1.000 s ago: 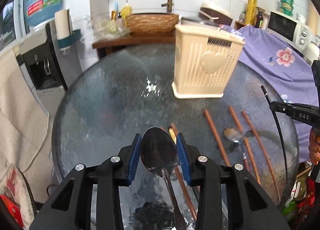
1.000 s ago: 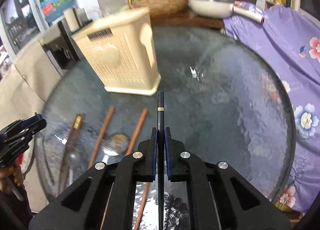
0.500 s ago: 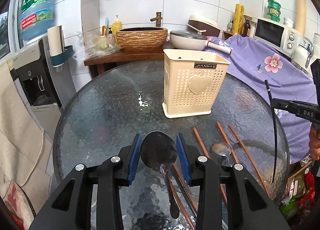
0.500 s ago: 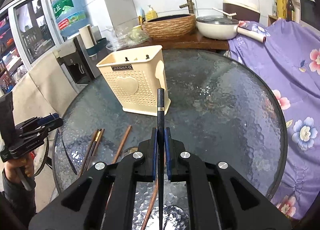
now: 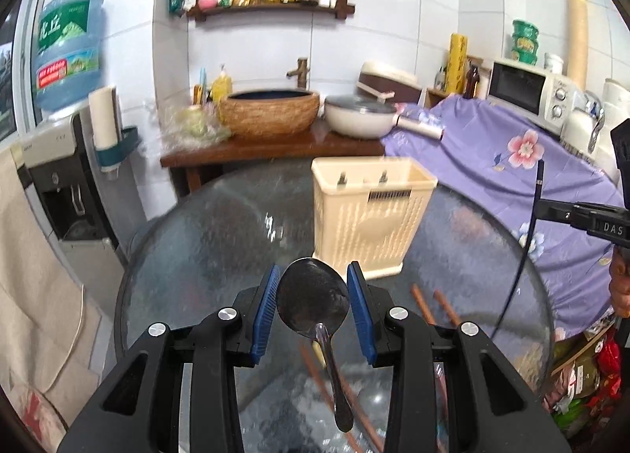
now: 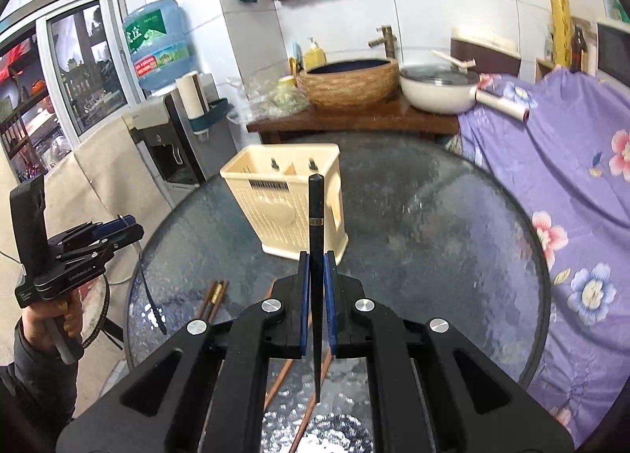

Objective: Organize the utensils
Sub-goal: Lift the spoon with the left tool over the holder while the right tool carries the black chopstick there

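Left tool point(image 5: 313, 305) grips spoon point(image 5: 313, 297); right tool point(image 6: 316, 305) clamps black chopstick point(image 6: 315, 217).

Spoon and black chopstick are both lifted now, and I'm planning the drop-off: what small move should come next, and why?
Probably carry both forward over the cream holder. The left gripper holds the spoon by its bowl, handle hanging down; the right gripper is shut on the black chopstick. Both are clear of the glass table, and the holder's top is open.
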`<action>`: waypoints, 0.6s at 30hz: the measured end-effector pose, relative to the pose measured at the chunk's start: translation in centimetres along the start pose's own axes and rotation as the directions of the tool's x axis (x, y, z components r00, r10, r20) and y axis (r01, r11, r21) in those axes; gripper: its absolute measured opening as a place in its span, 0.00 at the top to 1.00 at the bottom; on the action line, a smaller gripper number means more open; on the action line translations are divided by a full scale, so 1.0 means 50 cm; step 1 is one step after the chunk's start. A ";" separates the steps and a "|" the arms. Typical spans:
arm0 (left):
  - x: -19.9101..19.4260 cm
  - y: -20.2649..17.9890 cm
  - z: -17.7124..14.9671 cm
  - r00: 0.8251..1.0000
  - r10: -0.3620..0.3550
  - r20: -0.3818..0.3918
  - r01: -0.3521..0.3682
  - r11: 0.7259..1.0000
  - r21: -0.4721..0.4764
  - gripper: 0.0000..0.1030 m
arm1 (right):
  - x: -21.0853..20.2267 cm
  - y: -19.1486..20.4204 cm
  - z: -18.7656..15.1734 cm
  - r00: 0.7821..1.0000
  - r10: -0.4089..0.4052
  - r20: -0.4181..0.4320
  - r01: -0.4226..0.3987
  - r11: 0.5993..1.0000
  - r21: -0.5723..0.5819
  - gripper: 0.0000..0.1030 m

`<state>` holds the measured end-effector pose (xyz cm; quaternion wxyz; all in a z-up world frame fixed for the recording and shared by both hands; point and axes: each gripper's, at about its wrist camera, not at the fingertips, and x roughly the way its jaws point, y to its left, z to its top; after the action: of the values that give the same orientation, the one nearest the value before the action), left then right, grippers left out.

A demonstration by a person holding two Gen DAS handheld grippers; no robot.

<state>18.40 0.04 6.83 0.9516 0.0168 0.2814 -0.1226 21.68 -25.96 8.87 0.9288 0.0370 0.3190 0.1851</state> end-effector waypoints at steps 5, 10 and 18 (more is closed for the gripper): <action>-0.015 -0.001 0.093 0.994 -0.014 0.111 0.017 0.999 -0.031 0.66 | -0.022 0.031 0.075 0.998 -0.002 0.065 0.004 0.999 -0.034 0.92; -0.002 -0.006 0.188 0.981 -0.017 0.191 0.032 0.997 -0.077 0.66 | -0.032 0.052 0.172 0.992 0.008 0.126 -0.006 1.000 -0.022 0.92; 0.074 -0.028 0.304 0.959 0.042 0.282 -0.011 0.994 -0.108 0.66 | -0.033 0.079 0.311 0.963 -0.026 0.268 0.028 1.000 -0.004 0.92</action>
<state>29.14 -3.67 17.67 0.9832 -0.0476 0.1479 -0.0960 28.64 -22.10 22.91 0.9659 0.0536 0.1903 0.1671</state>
